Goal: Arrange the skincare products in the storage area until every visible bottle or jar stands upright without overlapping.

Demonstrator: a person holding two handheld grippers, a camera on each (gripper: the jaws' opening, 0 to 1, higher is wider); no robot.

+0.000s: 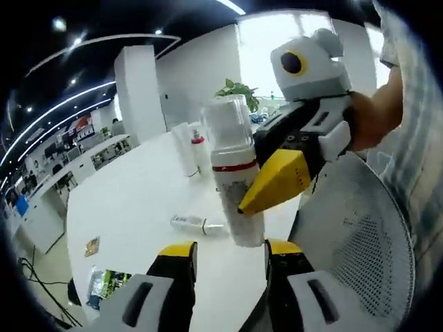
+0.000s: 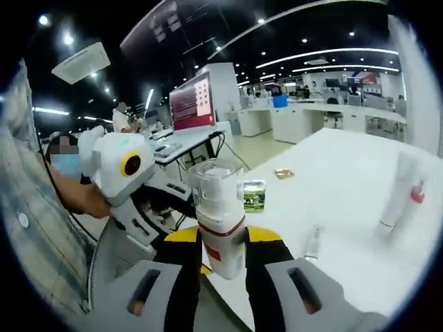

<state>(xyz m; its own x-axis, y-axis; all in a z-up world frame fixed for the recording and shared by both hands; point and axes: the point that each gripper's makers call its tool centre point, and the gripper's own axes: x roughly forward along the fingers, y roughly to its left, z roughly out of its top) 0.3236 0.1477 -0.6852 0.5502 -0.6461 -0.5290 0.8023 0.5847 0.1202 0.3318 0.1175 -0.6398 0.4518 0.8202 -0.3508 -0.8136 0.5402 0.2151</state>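
A white pump bottle (image 2: pixel 218 221) with a clear cap and a red band hangs upright above the table edge, and my right gripper (image 2: pixel 221 238) is shut on its lower body. In the left gripper view the same bottle (image 1: pixel 232 173) stands just beyond my left gripper (image 1: pixel 232 247), which is open with nothing between its jaws. One yellow finger (image 1: pixel 277 181) of the right gripper presses the bottle's side. A small clear bottle (image 1: pixel 197 223) (image 2: pixel 313 242) lies on its side on the white table (image 1: pixel 138 200). A tall white tube (image 1: pixel 185 149) (image 2: pixel 400 190) stands upright farther back, beside an item with a red top (image 1: pixel 199 140).
A green packet (image 1: pixel 104 282) (image 2: pixel 254 196) and a small brown packet (image 1: pixel 91 245) (image 2: pixel 282 173) lie near the table's edge. A white mesh surface (image 1: pixel 360 235) sits close on the right. A person's hand (image 2: pixel 83 197) and checked sleeve (image 1: pixel 415 138) are near. Office desks lie beyond.
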